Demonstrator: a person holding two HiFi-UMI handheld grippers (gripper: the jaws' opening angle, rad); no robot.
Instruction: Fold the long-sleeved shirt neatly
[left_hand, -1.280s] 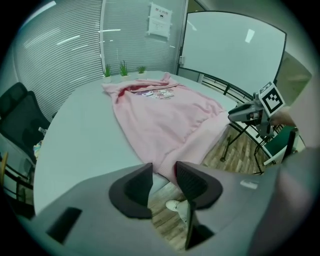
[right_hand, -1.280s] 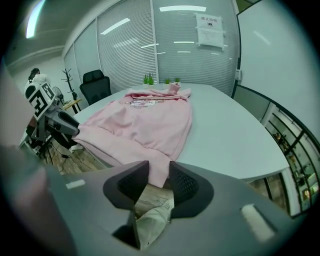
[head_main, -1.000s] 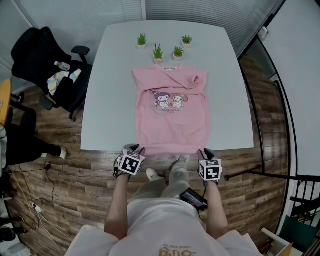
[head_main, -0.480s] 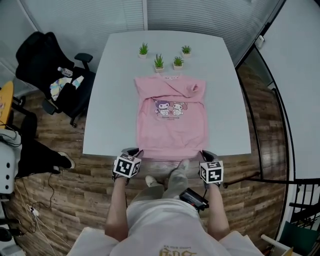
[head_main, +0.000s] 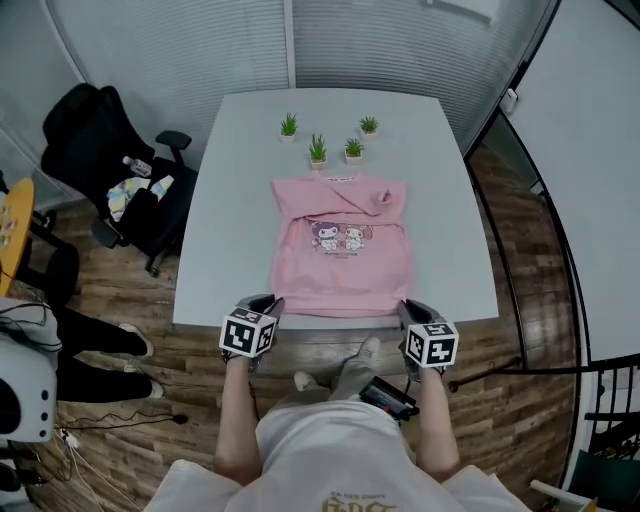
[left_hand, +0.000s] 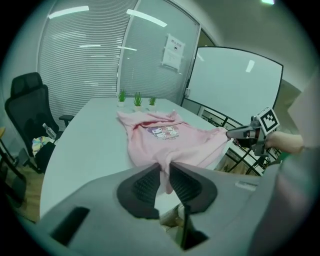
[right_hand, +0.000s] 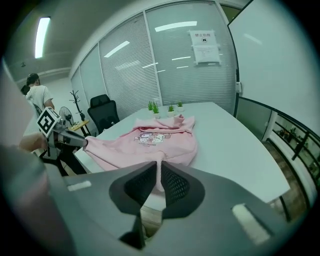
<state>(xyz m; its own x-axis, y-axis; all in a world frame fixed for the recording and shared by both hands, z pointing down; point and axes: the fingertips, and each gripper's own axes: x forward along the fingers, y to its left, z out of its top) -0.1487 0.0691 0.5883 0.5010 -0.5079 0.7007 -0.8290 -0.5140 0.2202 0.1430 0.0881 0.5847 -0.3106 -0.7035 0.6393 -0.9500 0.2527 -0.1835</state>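
- The pink shirt (head_main: 340, 265) lies flat, front up, in the middle of the white counter (head_main: 230, 230), with its collar at 12 o'clock and its hem (head_main: 340, 312) at 6 o'clock, on the near edge.
- Sleeve fabric lies folded across the upper chest. A cuff sits at 1 o'clock from the cartoon print (head_main: 338, 235).
- The left tool (head_main: 272, 302) holds the hem corner at 7 o'clock of the shirt. Its jaws have just been closing, and in the left gripper view the ribbed pads (left_hand: 145, 185) are clamped on a pinch of pink cloth.
- The right tool (head_main: 408, 306) holds the hem corner at 5 o'clock. Its jaws have just been closing too, and in the right gripper view the pads (right_hand: 172, 184) are pressed onto the cloth, which hangs down between them.
- Both corners are held just above the counter's near edge, with the hem stretched between the tools. The rest of the shirt rests on the counter.
- Each gripper view shows the other tool gripping its corner: at 3 o'clock in the left gripper view and at 9 o'clock in the right.
- Four small plants (head_main: 317, 150) stand at 12 o'clock of the shirt, near the collar but apart from it.
- A black chair (head_main: 90, 130) stands on the floor at 10 o'clock of the counter.
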